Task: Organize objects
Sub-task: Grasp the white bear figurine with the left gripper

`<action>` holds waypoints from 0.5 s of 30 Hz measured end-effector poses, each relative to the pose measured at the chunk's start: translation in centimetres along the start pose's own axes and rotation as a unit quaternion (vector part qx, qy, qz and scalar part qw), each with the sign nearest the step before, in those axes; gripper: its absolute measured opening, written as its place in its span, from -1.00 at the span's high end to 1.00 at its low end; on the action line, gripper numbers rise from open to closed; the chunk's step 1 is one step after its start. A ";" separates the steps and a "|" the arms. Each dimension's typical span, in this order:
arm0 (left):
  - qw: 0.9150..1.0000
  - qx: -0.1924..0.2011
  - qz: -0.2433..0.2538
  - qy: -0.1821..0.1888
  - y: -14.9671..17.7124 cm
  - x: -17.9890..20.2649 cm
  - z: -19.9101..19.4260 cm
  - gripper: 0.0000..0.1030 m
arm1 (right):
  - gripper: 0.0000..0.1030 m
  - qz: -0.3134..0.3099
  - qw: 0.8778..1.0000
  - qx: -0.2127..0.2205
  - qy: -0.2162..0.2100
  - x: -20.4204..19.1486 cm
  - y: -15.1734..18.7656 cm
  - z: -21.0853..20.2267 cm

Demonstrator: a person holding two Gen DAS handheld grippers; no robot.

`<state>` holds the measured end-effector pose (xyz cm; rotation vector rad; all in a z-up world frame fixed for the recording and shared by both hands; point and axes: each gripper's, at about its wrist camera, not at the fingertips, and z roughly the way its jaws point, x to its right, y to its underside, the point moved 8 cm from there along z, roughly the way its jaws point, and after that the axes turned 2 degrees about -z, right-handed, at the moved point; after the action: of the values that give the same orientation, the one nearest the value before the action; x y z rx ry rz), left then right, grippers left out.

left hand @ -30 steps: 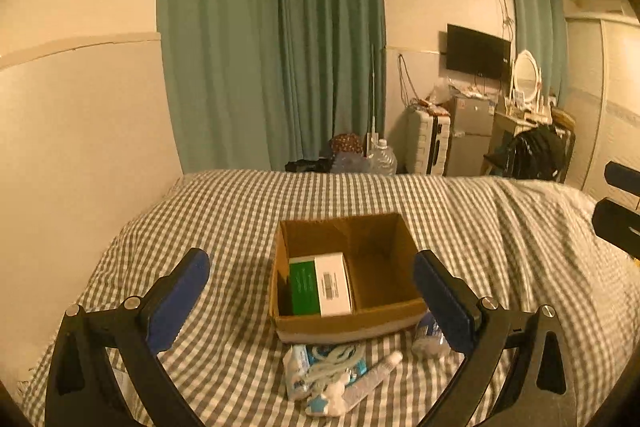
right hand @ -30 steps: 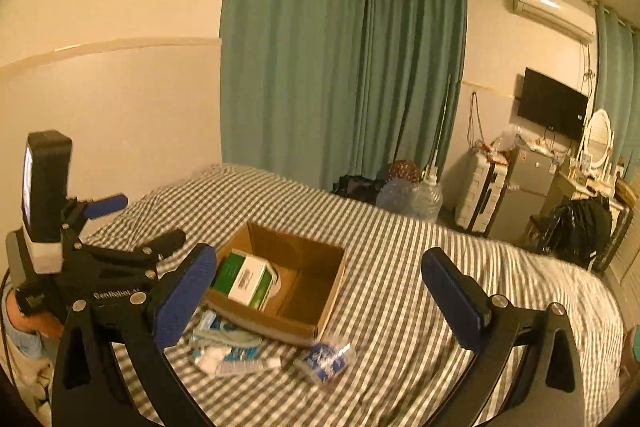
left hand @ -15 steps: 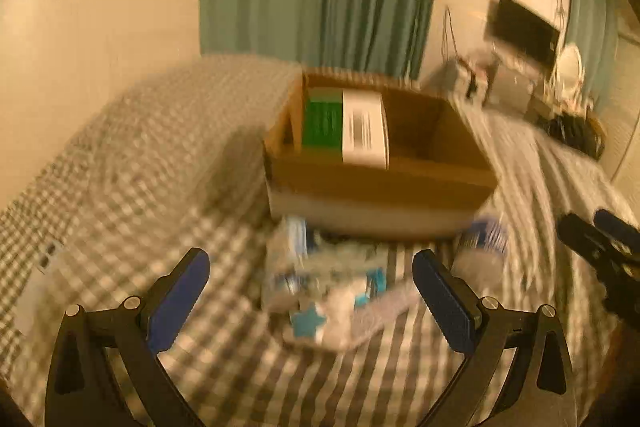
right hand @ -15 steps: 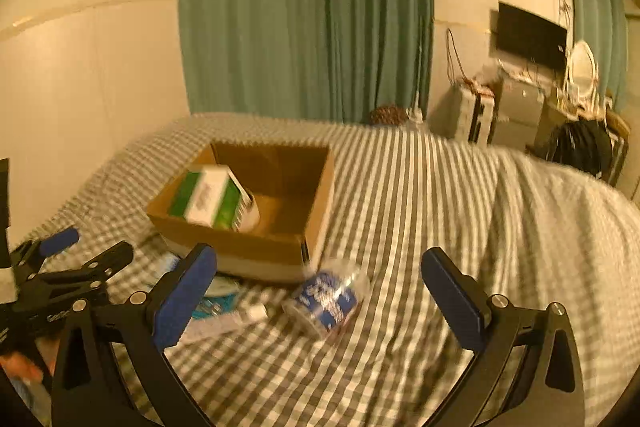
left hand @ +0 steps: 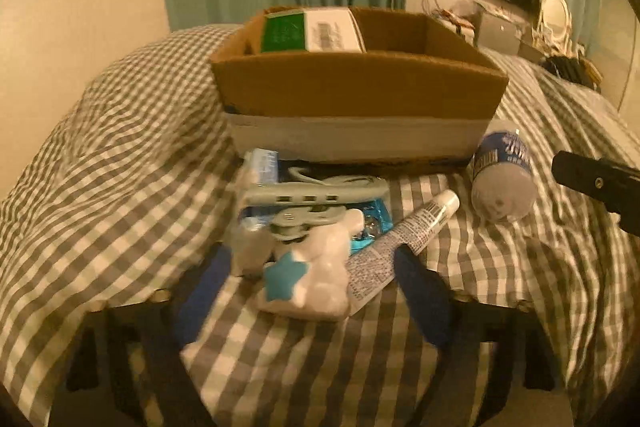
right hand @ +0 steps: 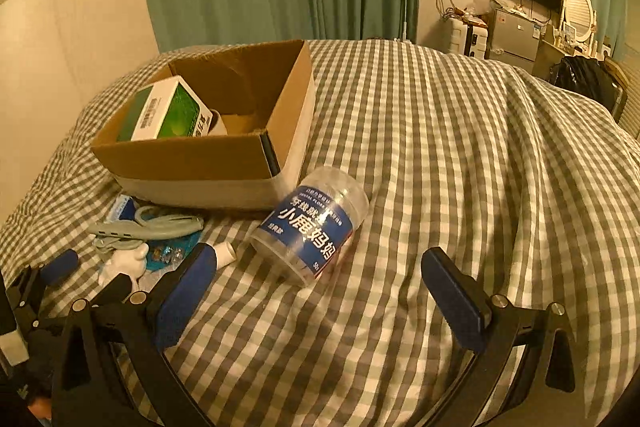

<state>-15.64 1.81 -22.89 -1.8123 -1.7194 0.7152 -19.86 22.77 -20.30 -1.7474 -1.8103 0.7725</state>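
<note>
- Left wrist view: the left gripper (left hand: 308, 287) stands spread wide, grasping nothing, with its blue pads either side of the white figurine with a blue star (left hand: 308, 283). You are at the approach stage of a pick.
- The figurine sits at the near edge of a small pile on the checked bedspread (left hand: 100, 187), just in front of the cardboard box (left hand: 356, 87). It leans on a blue packet and touches the white tube (left hand: 404, 243) on its right.
- Centre the jaws on the figurine's body, not the star, and keep the right pad clear of the tube so that only one item comes up.
- A grey cable and adapter strip (left hand: 312, 197) lies across the pile just behind the figurine. Check that no loop rests on the figurine before you lift.
- Close gently; the figurine looks hard and rounded, so it may squirt out of a fast pinch.
- Lift straight up above the box's front wall, then carry forward. The green-and-white carton (left hand: 312, 31) fills the left of the box, so aim for the open right side.
- Right wrist view: the right gripper (right hand: 320, 303) is also released and holds nothing; the clear jar with a blue label (right hand: 312, 227) lies on its side just ahead, beside the box corner.
- Keep the right gripper back while the left one works, since the two tools are near each other.
</note>
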 end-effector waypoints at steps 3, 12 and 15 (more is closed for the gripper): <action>1.000 -0.010 0.004 -0.019 0.2 -0.1 1.5 -0.14 | -0.99 0.002 1.000 -0.009 0.001 -0.1 0.6 0.7; 1.000 -0.008 -0.017 0.008 0.6 -0.4 -1.2 0.02 | -0.99 0.009 1.000 -0.024 0.006 0.0 1.0 1.7; 0.999 0.001 -0.038 0.011 0.4 -0.9 -3.0 0.02 | -0.99 0.014 0.999 -0.028 0.006 0.1 1.1 1.8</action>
<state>-13.24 0.82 -21.02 -1.7377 -1.7626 0.6620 -20.33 22.74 -22.33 -1.8126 -1.8203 0.7270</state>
